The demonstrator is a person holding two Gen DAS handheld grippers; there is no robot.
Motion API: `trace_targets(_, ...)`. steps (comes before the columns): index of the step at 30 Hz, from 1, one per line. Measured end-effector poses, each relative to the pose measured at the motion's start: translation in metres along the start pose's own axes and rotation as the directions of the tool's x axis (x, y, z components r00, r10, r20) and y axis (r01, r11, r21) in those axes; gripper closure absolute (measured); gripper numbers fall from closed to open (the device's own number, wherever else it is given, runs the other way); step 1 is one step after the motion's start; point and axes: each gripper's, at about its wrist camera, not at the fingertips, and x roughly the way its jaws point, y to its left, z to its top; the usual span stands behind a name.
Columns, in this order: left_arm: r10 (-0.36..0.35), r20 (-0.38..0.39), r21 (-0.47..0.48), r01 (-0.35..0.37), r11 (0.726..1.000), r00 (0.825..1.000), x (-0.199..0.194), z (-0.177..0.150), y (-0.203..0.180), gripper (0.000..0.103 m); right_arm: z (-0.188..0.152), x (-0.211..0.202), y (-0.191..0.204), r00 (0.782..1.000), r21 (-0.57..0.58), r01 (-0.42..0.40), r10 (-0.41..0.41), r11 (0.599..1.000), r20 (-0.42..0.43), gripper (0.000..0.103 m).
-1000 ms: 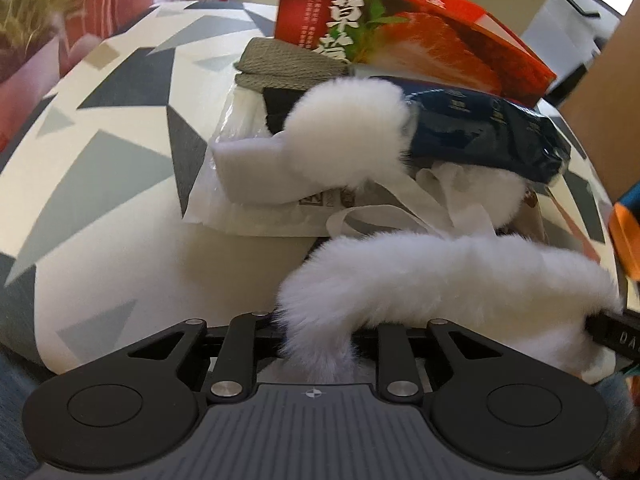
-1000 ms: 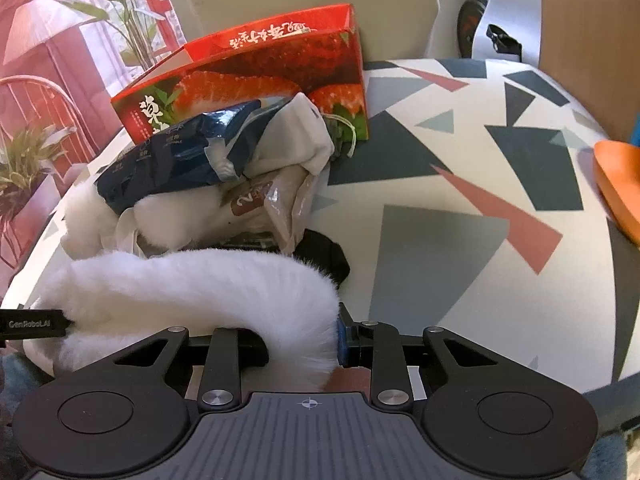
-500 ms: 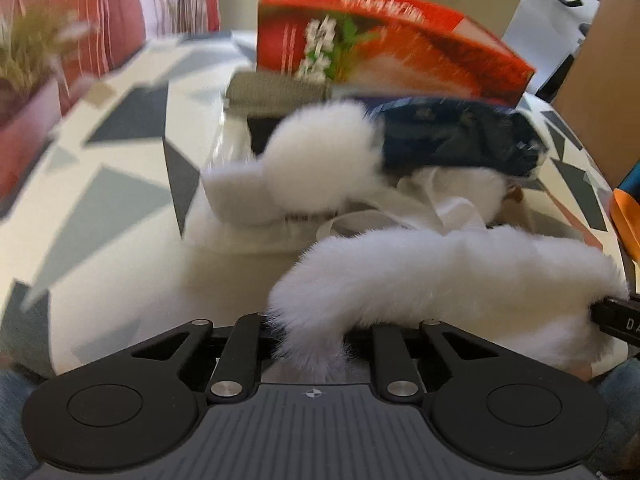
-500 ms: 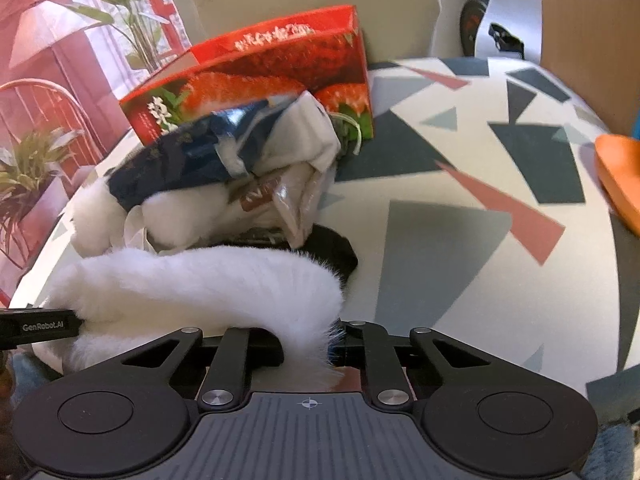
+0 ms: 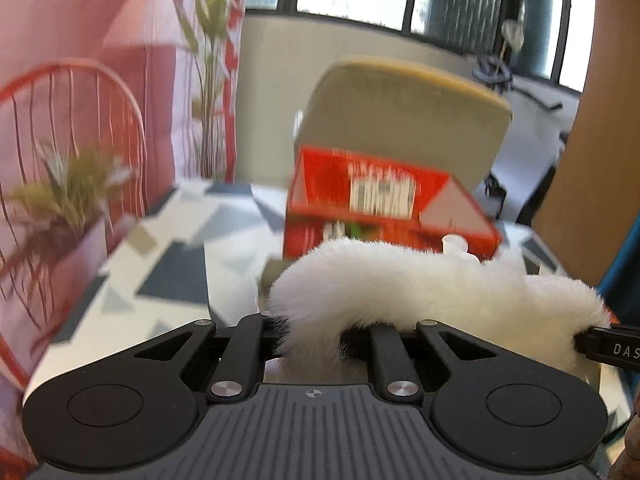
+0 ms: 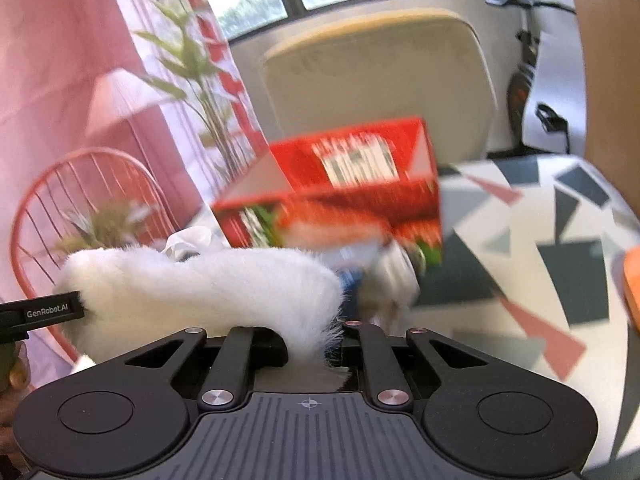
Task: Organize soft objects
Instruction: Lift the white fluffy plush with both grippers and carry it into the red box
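Note:
A long white fluffy piece (image 5: pixel 420 288) hangs between my two grippers. My left gripper (image 5: pixel 316 336) is shut on its left end. My right gripper (image 6: pixel 308 340) is shut on its other end (image 6: pixel 224 292). Both hold it lifted above the table, stretched sideways. Each gripper's tip shows at the edge of the other's view. Behind stands an open red strawberry box (image 5: pixel 380 208), which also shows in the right wrist view (image 6: pixel 348 192). Part of the pile of soft items (image 6: pixel 384 276) shows below the box; the rest is hidden by the fur. Both views are blurred.
The table has a white cloth with grey, black and pink triangles (image 6: pixel 560 248). A beige chair back (image 5: pixel 404 120) stands behind the box. A red wire chair (image 5: pixel 72 128) and plants are at the left. An orange object (image 6: pixel 632 280) lies at the right edge.
Both grippers have risen and tilted up with the white fluffy piece. The view now looks over the box top to the chair and windows, and the pile has dropped out of sight.

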Motion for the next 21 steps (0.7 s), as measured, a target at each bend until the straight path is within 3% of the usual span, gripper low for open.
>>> trace_targets(5, 0.005, 0.053, -0.003, -0.005, 1.0, 0.999, 0.003, 0.03, -0.001, 0.088, 0.043, -0.002, 0.015, 0.999, -0.072, -0.015, 0.018, 0.997, 0.048, 0.091)
trace_targets(10, 0.01, 0.052, -0.007, -0.01, 1.0, 0.999, 0.02, 0.052, 0.001, 0.088, 0.077, 0.018, 0.017, 0.999, -0.096, -0.021, 0.024, 0.995, 0.028, 0.091)
trace_targets(21, 0.004, 0.027, 0.051, -0.006, 0.999, 1.0, 0.065, 0.086, -0.011, 0.088, 0.122, 0.077, 0.007, 0.997, -0.216, 0.077, -0.08, 0.973, -0.003, 0.091)
